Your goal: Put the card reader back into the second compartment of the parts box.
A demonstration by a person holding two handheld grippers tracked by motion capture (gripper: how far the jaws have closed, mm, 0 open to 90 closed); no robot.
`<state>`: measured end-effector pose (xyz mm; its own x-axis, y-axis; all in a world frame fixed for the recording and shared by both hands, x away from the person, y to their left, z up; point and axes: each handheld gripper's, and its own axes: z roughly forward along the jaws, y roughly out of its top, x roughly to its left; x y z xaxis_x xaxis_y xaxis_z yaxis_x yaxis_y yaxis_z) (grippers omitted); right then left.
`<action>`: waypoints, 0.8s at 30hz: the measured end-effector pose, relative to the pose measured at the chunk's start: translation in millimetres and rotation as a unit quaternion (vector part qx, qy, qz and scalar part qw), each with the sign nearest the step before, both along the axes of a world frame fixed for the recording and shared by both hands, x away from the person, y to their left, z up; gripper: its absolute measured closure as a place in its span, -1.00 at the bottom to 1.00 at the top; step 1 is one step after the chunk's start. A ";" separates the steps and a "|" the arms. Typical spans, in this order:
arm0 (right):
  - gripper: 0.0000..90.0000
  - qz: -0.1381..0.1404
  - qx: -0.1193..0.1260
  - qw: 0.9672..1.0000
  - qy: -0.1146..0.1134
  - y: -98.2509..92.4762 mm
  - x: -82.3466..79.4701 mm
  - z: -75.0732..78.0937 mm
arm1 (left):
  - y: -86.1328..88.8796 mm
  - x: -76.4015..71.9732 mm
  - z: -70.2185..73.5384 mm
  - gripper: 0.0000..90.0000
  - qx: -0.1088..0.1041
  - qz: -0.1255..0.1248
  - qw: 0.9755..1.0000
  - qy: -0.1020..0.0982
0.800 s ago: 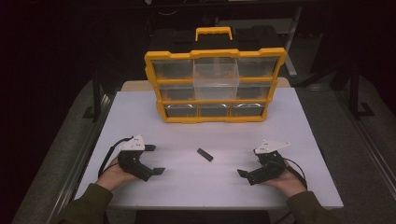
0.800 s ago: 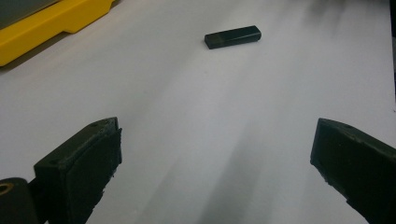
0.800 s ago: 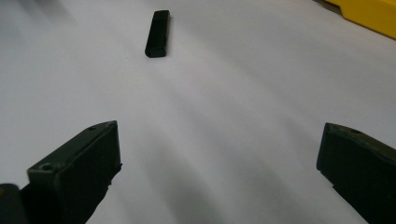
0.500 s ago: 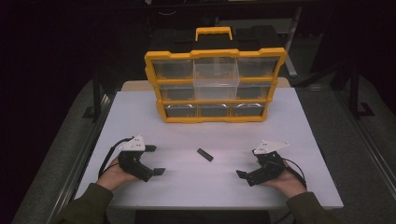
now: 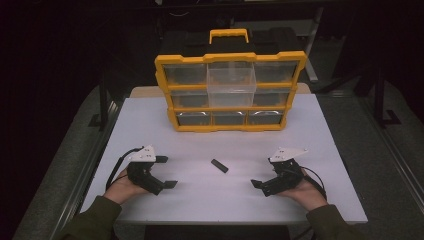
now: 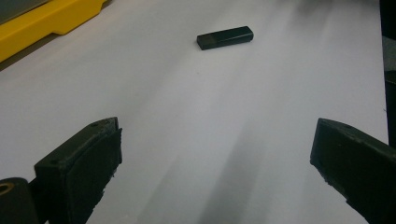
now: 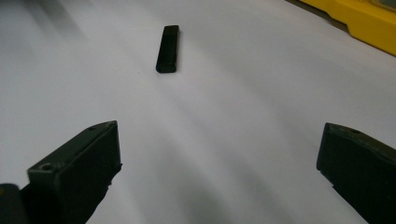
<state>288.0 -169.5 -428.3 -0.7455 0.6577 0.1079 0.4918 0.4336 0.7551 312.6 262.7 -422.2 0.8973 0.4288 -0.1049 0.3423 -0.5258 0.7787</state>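
**A:** Fingers first: the black pads (image 6: 79,163) of the left gripper (image 5: 159,172) are spread wide with nothing between them, same for the right gripper (image 5: 265,179). Both rest low on the white rectangular tabletop (image 5: 150,125), probably just a ready pose.

**B:** Makes sense. The yellow plastic organiser case with clear drawers (image 5: 229,92) stands upright at the back, one drawer pulled out, likely waiting for the small black flat stick (image 5: 219,165) lying between the grippers, apart from both.

Stick (image 5: 219,165) mid-table (image 5: 330,150), organizer (image 5: 230,92) behind it
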 end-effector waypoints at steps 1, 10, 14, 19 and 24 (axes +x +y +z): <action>-1.00 -0.001 0.001 1.000 0.001 0.1 0.1 0.5 | -0.1 0.1 0.0 -0.96 0.000 0.000 1.000 0.000; -1.00 0.007 0.002 1.000 0.001 5.1 5.3 2.5 | -1.4 -0.7 -0.2 -0.96 0.002 -0.001 1.000 -0.001; -1.00 0.011 0.003 1.000 0.001 8.4 7.7 4.1 | -1.3 -0.9 0.2 -0.96 0.002 -0.001 1.000 -0.001; -1.00 0.017 0.003 1.000 -0.001 12.1 10.5 6.0 | -1.1 -0.8 0.4 -0.96 0.000 0.001 1.000 -0.001; -1.00 0.018 0.007 1.000 0.001 14.2 12.9 7.7 | -1.1 -0.9 0.9 -0.96 -0.003 0.002 1.000 -0.001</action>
<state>300.9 -155.3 -420.6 -0.7685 0.6287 0.1190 0.4781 0.4406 0.7598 311.7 261.6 -421.3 0.8960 0.4314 -0.1052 0.3420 -0.5194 0.7831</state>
